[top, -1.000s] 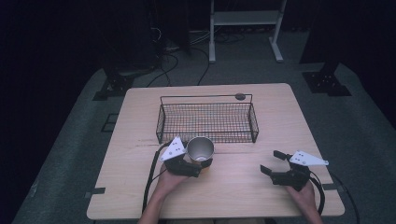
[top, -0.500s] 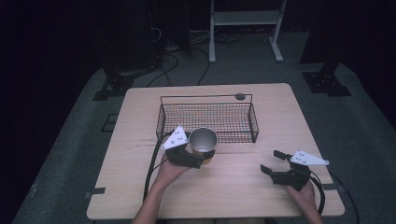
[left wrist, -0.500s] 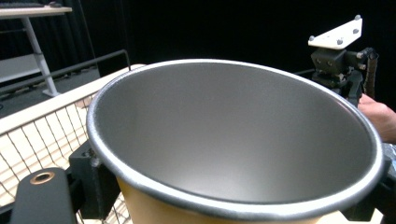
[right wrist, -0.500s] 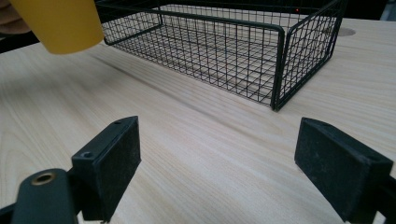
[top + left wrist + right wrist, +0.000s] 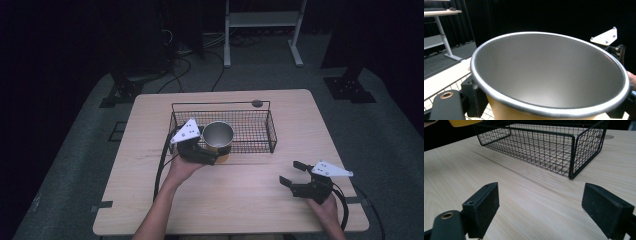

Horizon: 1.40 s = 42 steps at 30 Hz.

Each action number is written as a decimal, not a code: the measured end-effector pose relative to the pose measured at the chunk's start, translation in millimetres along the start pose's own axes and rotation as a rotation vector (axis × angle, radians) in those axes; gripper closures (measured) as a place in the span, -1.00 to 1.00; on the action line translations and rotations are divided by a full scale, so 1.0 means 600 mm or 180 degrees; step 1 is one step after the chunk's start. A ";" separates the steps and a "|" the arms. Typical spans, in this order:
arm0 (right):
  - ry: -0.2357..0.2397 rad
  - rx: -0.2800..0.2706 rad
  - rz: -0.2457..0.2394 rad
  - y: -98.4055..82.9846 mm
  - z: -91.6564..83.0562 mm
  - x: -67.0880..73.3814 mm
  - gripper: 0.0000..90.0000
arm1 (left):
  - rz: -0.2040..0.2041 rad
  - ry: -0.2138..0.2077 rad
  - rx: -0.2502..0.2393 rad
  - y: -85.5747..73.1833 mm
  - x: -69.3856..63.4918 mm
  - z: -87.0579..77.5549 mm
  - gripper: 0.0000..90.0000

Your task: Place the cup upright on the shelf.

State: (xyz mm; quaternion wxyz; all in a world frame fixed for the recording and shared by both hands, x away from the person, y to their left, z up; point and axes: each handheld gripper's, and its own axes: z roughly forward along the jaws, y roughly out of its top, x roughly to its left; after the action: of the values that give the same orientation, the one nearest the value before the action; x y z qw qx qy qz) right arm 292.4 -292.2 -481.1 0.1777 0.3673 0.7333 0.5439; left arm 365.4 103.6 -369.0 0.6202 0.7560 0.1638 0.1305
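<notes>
The yellow metal-lined cup [image 5: 218, 136] hung pinched in the left gripper [image 5: 206, 156] at the wire basket's [image 5: 270, 131] near wall. Next, it needed carrying over that wall and releasing. The right gripper [image 5: 296, 175] rested spread, idle.

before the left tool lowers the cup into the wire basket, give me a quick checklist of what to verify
1. Grip on the cup: ok. The left tool is shut on it, and the cup sits upright, mouth up.
2. Cup contents: ok. The left gripper view shows a bare metal inside.
3. Cup's position over the basket: cannot tell. From the high view it overlaps the near left rim, but how far it clears the wire is unclear.
4. Landing spot: ok. The basket floor looks bare in the right gripper view.
5. Right tool: ok. Open, resting near the table's front right, apart from the basket.
6. Left tool's cable: cannot tell whether it will snag.
</notes>
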 end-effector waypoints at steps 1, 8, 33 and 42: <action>0.0002 -0.0009 0.0003 0.000 0.000 0.000 -0.70 | -0.0007 -0.0005 0.0011 0.005 0.005 0.001 -0.71; 0.0005 -0.0014 -0.0003 0.000 0.000 0.000 -0.70 | 0.0000 0.0009 0.0010 0.019 0.020 0.001 -0.71; 0.0028 -0.0031 -0.0017 0.001 -0.002 0.000 -0.70 | -0.0117 0.0016 0.0047 0.049 0.099 0.037 -0.71; 0.0024 -0.0042 -0.0011 0.001 -0.003 0.000 -0.70 | -0.0118 -0.0018 0.0108 0.048 0.120 0.053 -0.71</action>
State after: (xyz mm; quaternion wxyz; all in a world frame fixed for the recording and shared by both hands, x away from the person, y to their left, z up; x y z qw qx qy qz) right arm 291.7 -293.3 -480.1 0.1783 0.3629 0.7310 0.5498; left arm 446.0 99.6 -347.4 0.6101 0.7636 0.1782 0.1140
